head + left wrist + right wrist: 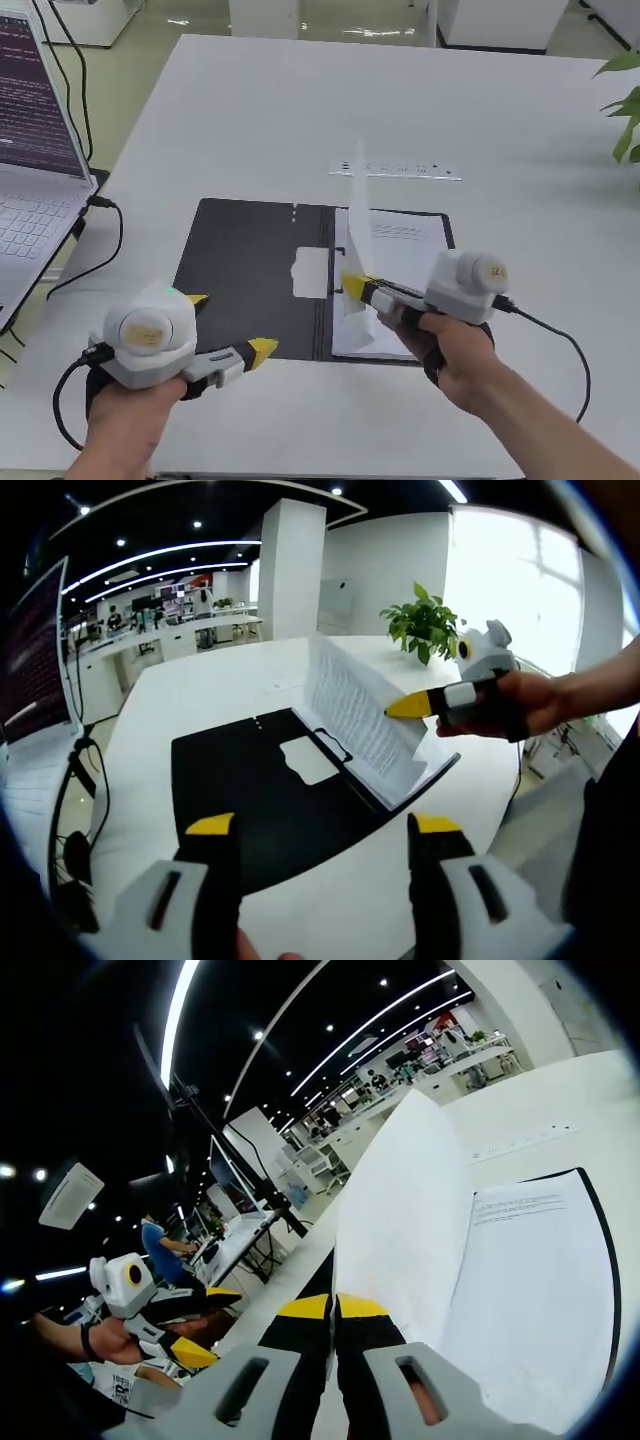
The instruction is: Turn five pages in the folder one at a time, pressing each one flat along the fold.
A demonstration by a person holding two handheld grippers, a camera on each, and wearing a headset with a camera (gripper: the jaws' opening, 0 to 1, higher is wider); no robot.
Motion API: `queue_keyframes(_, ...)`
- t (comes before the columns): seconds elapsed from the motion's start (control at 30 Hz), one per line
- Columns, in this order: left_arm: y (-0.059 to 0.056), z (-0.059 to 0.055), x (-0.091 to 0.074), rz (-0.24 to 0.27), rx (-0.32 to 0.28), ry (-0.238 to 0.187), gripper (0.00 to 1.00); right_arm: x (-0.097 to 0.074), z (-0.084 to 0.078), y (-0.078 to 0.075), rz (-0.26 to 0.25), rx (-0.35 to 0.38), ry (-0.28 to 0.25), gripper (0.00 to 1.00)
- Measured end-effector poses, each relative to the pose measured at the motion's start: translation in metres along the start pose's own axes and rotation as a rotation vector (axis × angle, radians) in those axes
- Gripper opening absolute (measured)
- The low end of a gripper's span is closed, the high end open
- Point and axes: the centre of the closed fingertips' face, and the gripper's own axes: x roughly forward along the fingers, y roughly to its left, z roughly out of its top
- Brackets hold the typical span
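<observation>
Right gripper [352,287] pinching upright page [360,215], laptop [30,190] beside folder [240,270]

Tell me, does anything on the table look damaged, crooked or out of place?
Nothing stands out. The black open folder lies flat on the white table; one white page stands upright, pinched by the right gripper, simply mid-turn.

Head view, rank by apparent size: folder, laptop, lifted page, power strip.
1. folder, largest.
2. laptop, cut off by the left edge; its visible part looks smaller than the folder.
3-4. lifted page and power strip: not ranked. The page stands nearly edge-on as a thin sliver, and the strip lies farther away.
</observation>
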Motion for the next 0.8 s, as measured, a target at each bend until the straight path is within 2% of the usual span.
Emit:
queue_keyframes(0.13, 0.004, 0.0, -0.005, -0.001, 0.025, 0.003, 0.69, 0.011, 0.0, 0.011, 0.024, -0.005, 0.005, 0.0)
queue_keyframes(0.43, 0.016, 0.003, -0.016, 0.015, 0.022, -0.008, 0.69, 0.032, -0.009, 0.029, 0.059, -0.013, 0.038, 0.0)
queue_keyframes(0.8, 0.026, 0.001, -0.025, 0.023, 0.004, -0.02, 0.69, 0.053, -0.025, 0.036, 0.075, 0.002, 0.079, 0.0)
